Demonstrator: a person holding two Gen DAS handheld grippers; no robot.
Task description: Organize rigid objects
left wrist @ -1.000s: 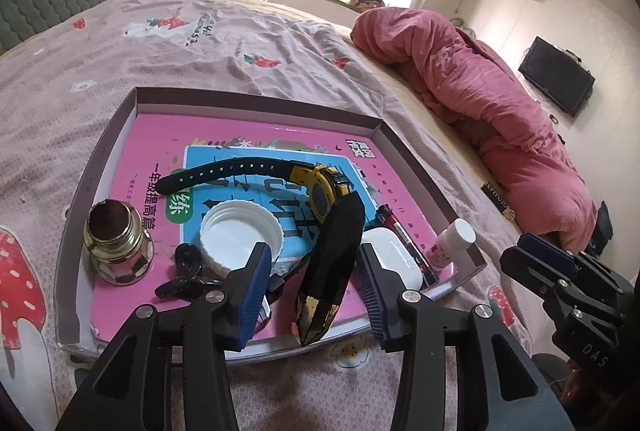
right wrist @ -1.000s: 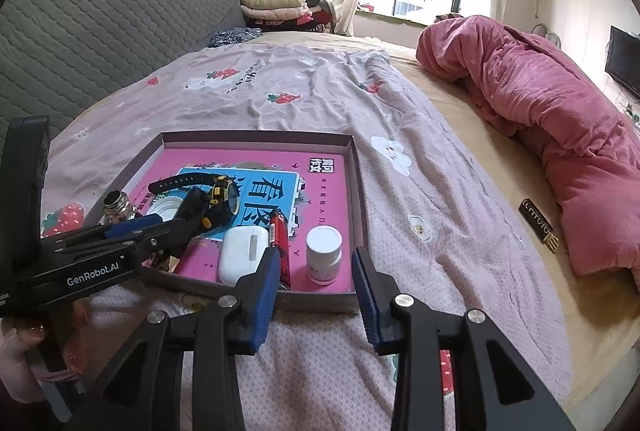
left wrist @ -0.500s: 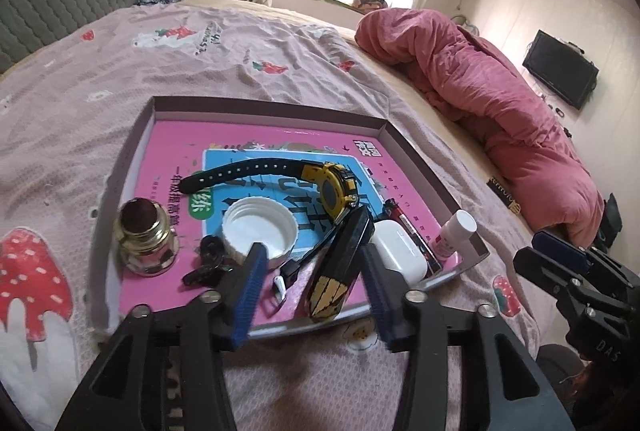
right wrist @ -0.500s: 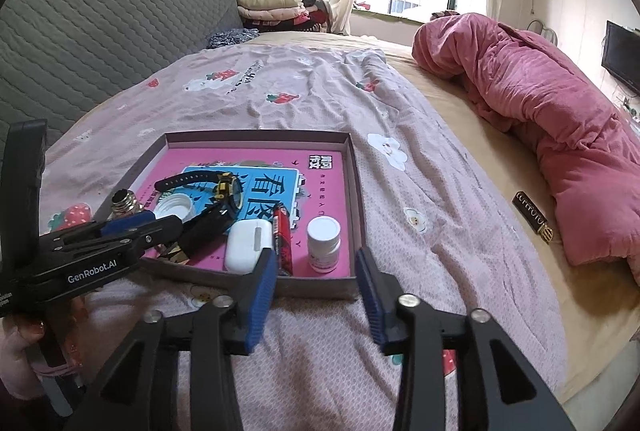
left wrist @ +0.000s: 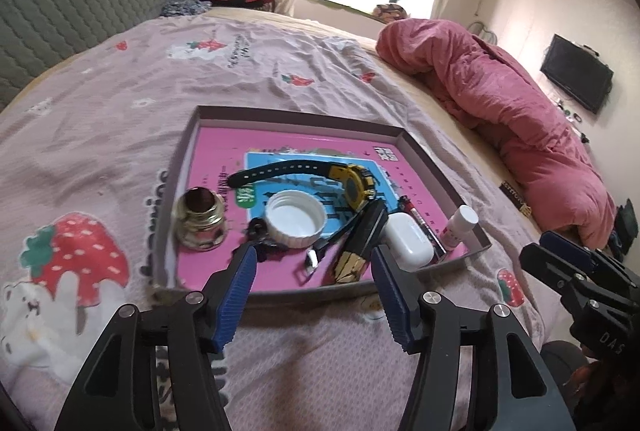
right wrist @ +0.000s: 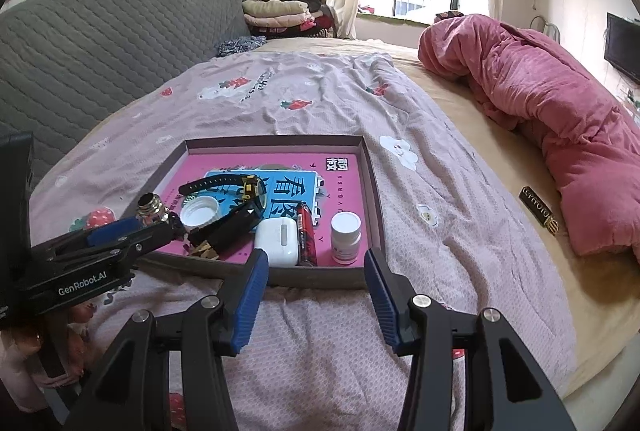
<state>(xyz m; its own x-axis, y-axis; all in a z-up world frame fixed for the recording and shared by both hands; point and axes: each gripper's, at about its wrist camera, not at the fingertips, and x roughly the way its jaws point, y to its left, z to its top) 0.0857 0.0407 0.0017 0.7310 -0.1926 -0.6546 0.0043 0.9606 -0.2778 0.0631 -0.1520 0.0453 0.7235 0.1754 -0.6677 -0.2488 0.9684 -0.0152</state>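
Left gripper (left wrist: 312,271): jaws opening, nothing between them, poised above near rim of tray (left wrist: 304,119). Black clip (left wrist: 360,243) lying in tray just beyond fingertips, beside white case (left wrist: 408,239). Right gripper (right wrist: 316,271): jaws apart, empty; bottle (right wrist: 346,237) just ahead inside tray.

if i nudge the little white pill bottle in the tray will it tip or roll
The white pill bottle stands upright, taller than wide, so a high nudge would probably tip it. Its round body would likely roll afterwards until the tray wall or the red lighter beside it stopped it. It looks like light plastic, so it should shift easily.
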